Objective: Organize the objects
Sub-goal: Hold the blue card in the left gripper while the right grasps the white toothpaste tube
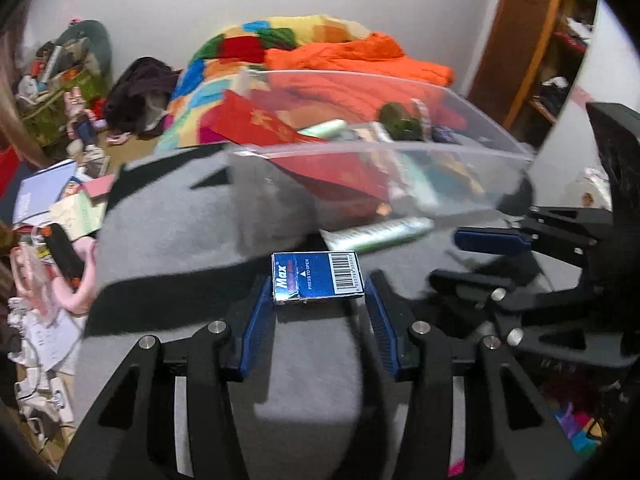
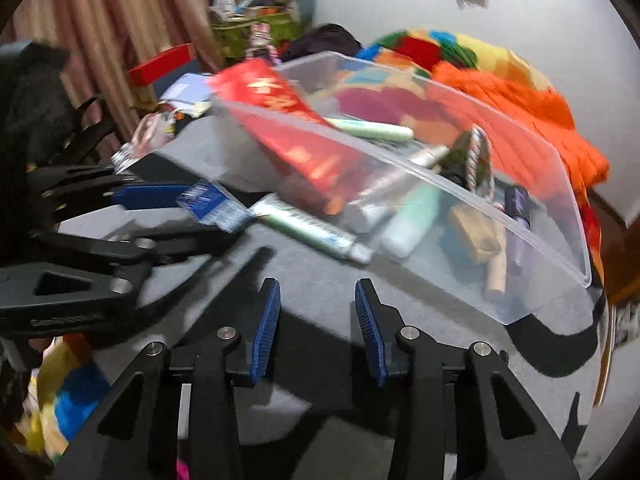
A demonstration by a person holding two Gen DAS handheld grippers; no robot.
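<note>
A small blue "Max" box (image 1: 318,278) with a barcode sits between the blue pads of my left gripper (image 1: 319,294), which is shut on it above the grey felt surface (image 1: 180,220). In the right wrist view the same box (image 2: 212,204) shows blurred in the left gripper (image 2: 208,218) at the left. My right gripper (image 2: 316,304) stands open over bare grey felt (image 2: 320,272) with nothing between its pads; it also shows at the right of the left wrist view (image 1: 452,258). A green-white tube (image 2: 308,232) lies on the felt just before a clear plastic bin (image 2: 400,160).
The clear bin (image 1: 380,148) holds a red packet (image 2: 296,136), tubes, a wooden block and small bottles. Behind it lie a multicoloured blanket (image 1: 280,40) and an orange cloth (image 1: 352,60). Papers and clutter (image 1: 52,208) crowd the left side; a wooden shelf (image 1: 532,40) stands at the right.
</note>
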